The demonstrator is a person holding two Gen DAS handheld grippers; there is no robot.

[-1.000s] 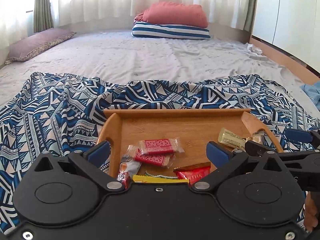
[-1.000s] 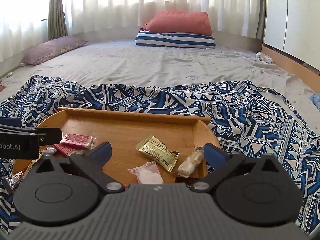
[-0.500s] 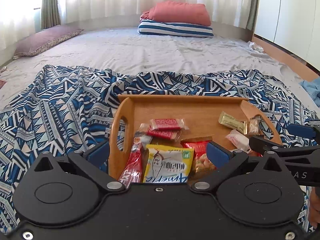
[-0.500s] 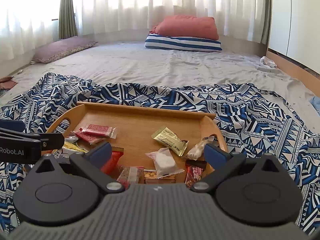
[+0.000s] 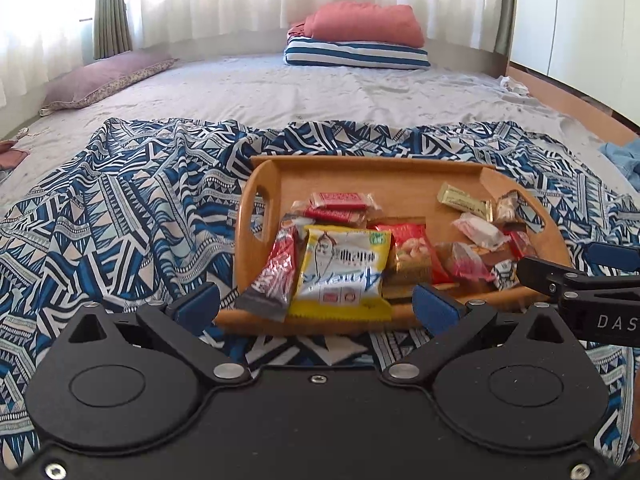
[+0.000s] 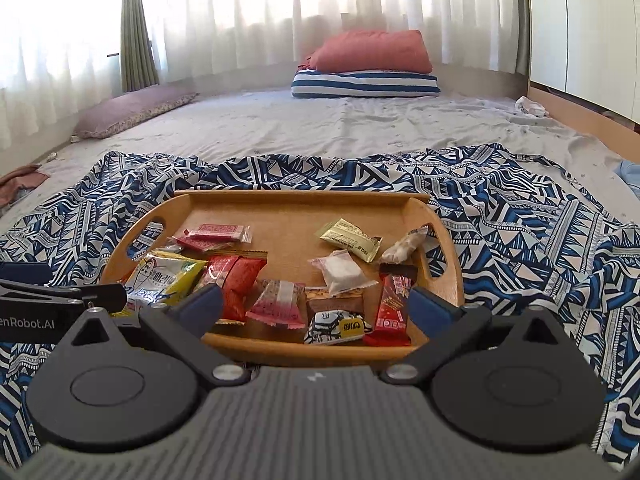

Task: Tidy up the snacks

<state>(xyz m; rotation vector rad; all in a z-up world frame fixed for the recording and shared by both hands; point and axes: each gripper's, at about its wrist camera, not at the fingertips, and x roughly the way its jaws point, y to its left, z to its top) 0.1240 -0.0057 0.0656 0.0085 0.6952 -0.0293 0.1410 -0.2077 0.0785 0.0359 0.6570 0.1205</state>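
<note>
All the snacks (image 6: 280, 280) visible lie inside the wooden tray (image 6: 288, 208) on the bed's patterned cloth (image 6: 520, 220), so gathering looks finished. Left gripper (image 5: 316, 300) and right gripper (image 6: 312, 300) hang before it, jaws wide apart, empty.

Daylight floods through sheer curtains (image 6: 320, 12) across the top of both frames, blowing out to white at upper left. The bed (image 5: 320, 92) and tray (image 6: 288, 212) are evenly lit, shadows soft. Fisheye distortion bends the edges, with dark corners. Snack wrappers (image 5: 340, 268) show slight glare and mild blur.
</note>
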